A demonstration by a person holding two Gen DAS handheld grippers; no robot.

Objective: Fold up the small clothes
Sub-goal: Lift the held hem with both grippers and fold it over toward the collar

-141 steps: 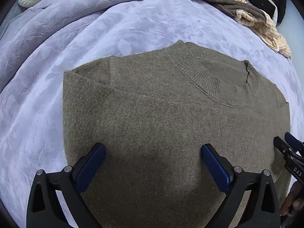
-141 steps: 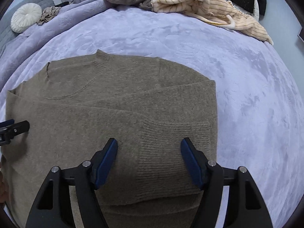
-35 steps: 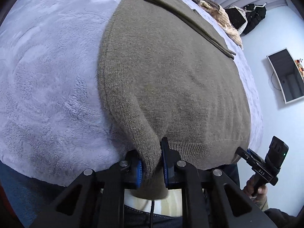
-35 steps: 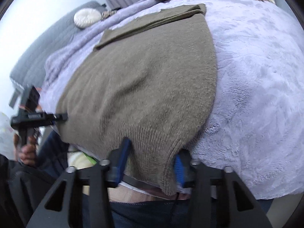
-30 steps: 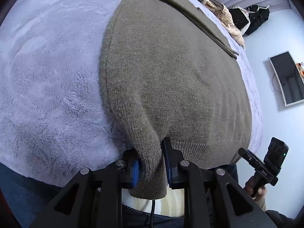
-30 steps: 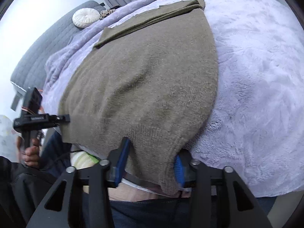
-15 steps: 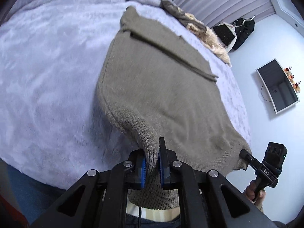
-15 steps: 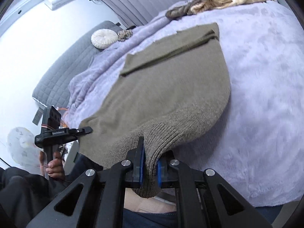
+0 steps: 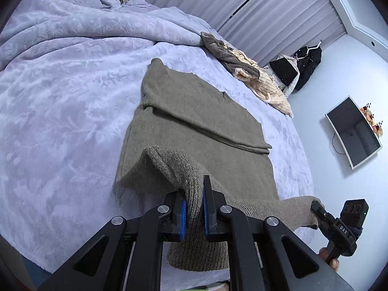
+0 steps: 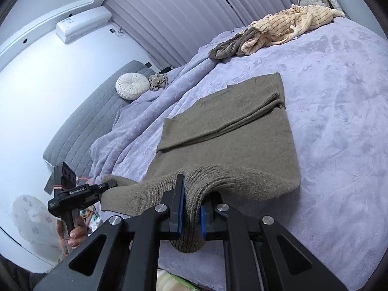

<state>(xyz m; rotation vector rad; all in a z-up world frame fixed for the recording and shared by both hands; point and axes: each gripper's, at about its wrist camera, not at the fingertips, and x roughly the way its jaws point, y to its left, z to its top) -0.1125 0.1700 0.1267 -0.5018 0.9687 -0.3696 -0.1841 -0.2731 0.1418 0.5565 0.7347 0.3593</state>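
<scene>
An olive-brown knit sweater (image 9: pixel 201 111) lies on the lavender bed, sleeves folded across its upper part; it also shows in the right wrist view (image 10: pixel 232 126). My left gripper (image 9: pixel 194 194) is shut on the ribbed hem at the sweater's left bottom corner and holds it lifted. My right gripper (image 10: pixel 190 194) is shut on the hem at the right bottom corner, lifted too. The hem hangs stretched between them. The right gripper shows in the left wrist view (image 9: pixel 315 205), and the left gripper in the right wrist view (image 10: pixel 110 184).
A lavender plush blanket (image 9: pixel 60 84) covers the bed. A heap of brown and cream striped clothes (image 10: pixel 274 34) lies at the far edge. A round white cushion (image 10: pixel 132 86) sits by the grey headboard (image 10: pixel 80 131). A wall screen (image 9: pixel 351 131) hangs to the right.
Both grippers have raised the sweater's bottom hem off the bed edge and carried it up and forward over the body. Earlier the right gripper closed on the hem.
</scene>
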